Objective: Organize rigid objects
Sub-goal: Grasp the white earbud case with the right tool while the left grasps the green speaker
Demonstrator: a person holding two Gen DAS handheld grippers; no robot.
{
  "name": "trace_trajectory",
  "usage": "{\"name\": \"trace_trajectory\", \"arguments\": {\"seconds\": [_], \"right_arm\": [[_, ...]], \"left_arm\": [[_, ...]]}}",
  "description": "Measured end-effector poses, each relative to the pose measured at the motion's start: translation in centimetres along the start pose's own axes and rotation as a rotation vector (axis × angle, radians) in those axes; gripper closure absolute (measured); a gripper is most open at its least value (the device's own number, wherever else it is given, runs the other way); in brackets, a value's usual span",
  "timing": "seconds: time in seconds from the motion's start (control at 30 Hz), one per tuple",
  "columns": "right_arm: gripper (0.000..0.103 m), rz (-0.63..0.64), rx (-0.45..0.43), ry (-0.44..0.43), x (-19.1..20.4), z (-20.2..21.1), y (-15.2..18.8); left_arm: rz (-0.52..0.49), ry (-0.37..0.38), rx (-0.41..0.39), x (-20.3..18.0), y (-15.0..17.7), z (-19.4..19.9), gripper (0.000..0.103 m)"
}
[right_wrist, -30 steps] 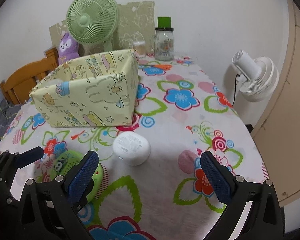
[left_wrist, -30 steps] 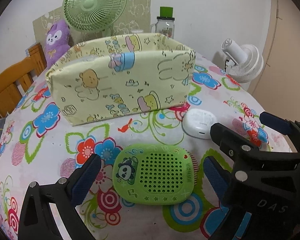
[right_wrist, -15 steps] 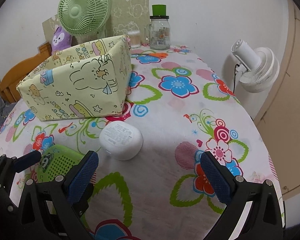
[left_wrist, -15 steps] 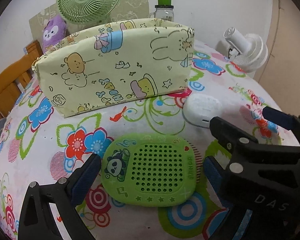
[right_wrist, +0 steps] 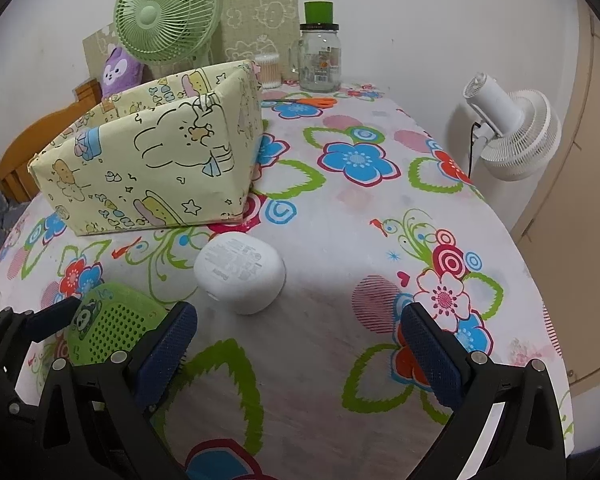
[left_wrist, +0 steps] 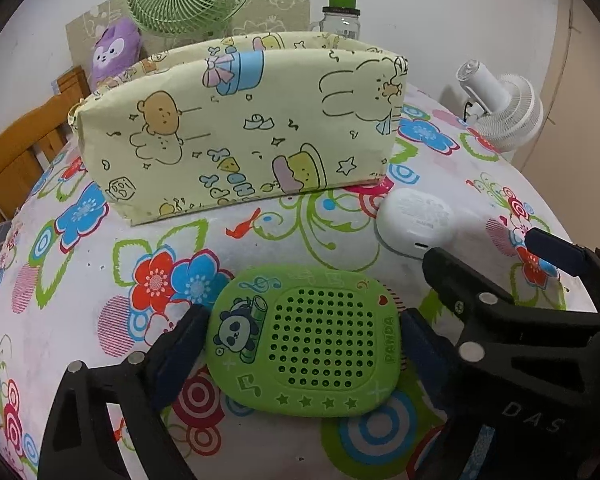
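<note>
- Here, the flat green plastic panda speaker (left_wrist: 306, 346) is seen lying near the tabletop's front edge, bracketed by the left gripper (left_wrist: 304, 346), whose jaws have just been closing; pad contact cannot be told.
- The rounded white case (right_wrist: 240, 272) is seen beside the yellow cartoon-print box (right_wrist: 148, 168).
- The right gripper (right_wrist: 300, 344) is held wide open, empty.

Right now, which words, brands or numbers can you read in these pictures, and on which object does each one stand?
"PANDA": on the green panda case, right edge.
"DAS": on the black right gripper body, seen from the left wrist.
White case: printed lines, too small to read.
Glass jar label: blurred, unreadable.
</note>
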State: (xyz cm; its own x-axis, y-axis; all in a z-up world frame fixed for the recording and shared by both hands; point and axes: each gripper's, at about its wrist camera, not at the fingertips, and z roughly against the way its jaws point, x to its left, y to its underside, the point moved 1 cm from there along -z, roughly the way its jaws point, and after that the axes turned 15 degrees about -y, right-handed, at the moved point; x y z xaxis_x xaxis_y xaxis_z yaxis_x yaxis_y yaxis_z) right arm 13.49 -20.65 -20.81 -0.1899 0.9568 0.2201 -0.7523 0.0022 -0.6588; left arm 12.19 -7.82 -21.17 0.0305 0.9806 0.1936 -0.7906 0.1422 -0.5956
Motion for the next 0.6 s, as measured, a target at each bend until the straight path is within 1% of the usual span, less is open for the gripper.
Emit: {"name": "trace_trajectory", "arguments": {"seconds": [0.6], "right_arm": [[0.000, 0.019, 0.019, -0.030, 1.8, -2.1, -1.3]], "left_arm": [[0.015, -0.062, 0.005, 1.8, -0.9, -0.8, 0.008]]}}
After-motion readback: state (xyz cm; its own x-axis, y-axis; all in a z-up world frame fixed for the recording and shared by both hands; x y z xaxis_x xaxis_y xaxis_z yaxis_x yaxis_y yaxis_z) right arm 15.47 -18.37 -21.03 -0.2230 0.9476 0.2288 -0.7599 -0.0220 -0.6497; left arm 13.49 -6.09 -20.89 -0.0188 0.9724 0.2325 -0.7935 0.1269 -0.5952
